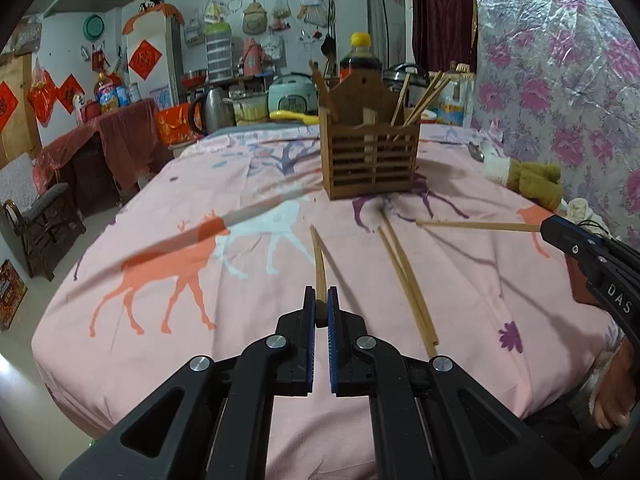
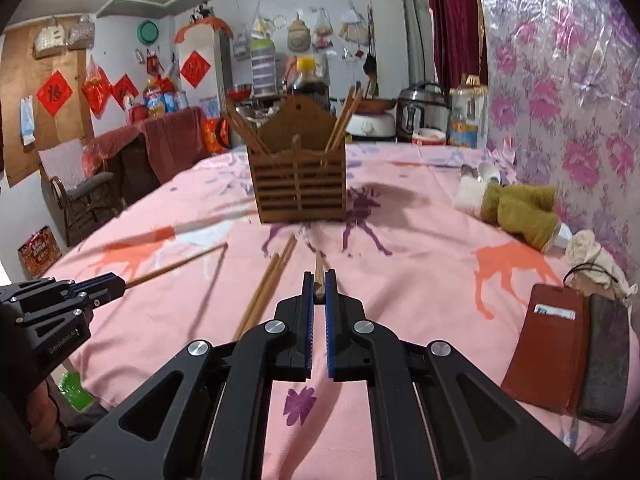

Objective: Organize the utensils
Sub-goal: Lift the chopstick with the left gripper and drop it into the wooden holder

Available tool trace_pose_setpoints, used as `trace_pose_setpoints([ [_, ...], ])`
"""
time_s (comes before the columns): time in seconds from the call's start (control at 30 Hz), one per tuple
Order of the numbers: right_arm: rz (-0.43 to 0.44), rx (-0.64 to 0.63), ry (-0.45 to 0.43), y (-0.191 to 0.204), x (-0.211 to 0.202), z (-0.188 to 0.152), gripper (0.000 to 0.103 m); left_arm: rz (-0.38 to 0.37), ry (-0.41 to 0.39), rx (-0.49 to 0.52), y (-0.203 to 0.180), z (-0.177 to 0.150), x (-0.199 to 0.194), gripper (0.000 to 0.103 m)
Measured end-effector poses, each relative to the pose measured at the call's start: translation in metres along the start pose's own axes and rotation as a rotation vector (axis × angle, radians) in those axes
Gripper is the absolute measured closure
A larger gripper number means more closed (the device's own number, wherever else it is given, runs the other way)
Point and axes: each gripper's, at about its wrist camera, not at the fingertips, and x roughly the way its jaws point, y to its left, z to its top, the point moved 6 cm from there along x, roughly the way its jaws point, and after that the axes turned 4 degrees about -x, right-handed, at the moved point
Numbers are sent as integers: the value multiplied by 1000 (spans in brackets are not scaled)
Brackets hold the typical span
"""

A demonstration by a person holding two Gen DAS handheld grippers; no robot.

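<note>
Pink animal-print cloth [image 1: 160, 320] covers the desk in a cluttered kitchen. Wooden holder [image 1: 370, 160] stands mid-desk, chopsticks in both compartments; loose chopsticks [image 1: 404, 280] lie in front — between the grippers. Left gripper [image 1: 321, 300] and right gripper [image 2: 319, 282]: jaws clamped, each on chopsticks. Towel [image 2: 516, 206], wallet [image 2: 548, 344] along the right edge; left side open.

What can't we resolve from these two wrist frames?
- Left wrist view: how many chopsticks the left gripper clamps; pads hide their ends.
- Right wrist view: right gripper likewise.
- Both views: holder floor and stick count, hidden behind slatted walls.
- Left wrist view: spoon small, partly behind cloth.
</note>
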Motion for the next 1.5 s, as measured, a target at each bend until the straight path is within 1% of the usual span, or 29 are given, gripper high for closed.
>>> trace_pose_setpoints([
  [0.3, 15, -5, -52, 3, -22, 13, 97, 4, -43, 12, -4, 9, -19, 97],
  [0.4, 18, -2, -55, 1, -25, 12, 97, 8, -48, 4, 0, 10, -21, 97],
  [0.57, 26, 17, -55, -4, -28, 12, 97, -10, -46, -22, 6, 14, -25, 97],
  [0.73, 44, 43, -82, -8, -39, 23, 97, -53, -47, -28, 4, 20, -34, 97],
  [0.87, 58, 48, -103, -9, -45, 37, 97, -107, -40, -49, 5, 31, -43, 97],
  [0.93, 56, 42, -115, -10, -46, 44, 97, -122, -30, -56, 6, 36, -42, 97],
  [1.1, 63, 33, -141, -10, -45, 67, 97, -143, -21, -55, 6, 62, -40, 97],
  [1.23, 73, 41, -139, -13, -37, 82, 97, -164, -28, -46, 0, 86, -37, 97],
  [1.5, 75, 47, -164, -18, -16, 126, 97, -211, -64, -20, -20, 147, -27, 97],
])
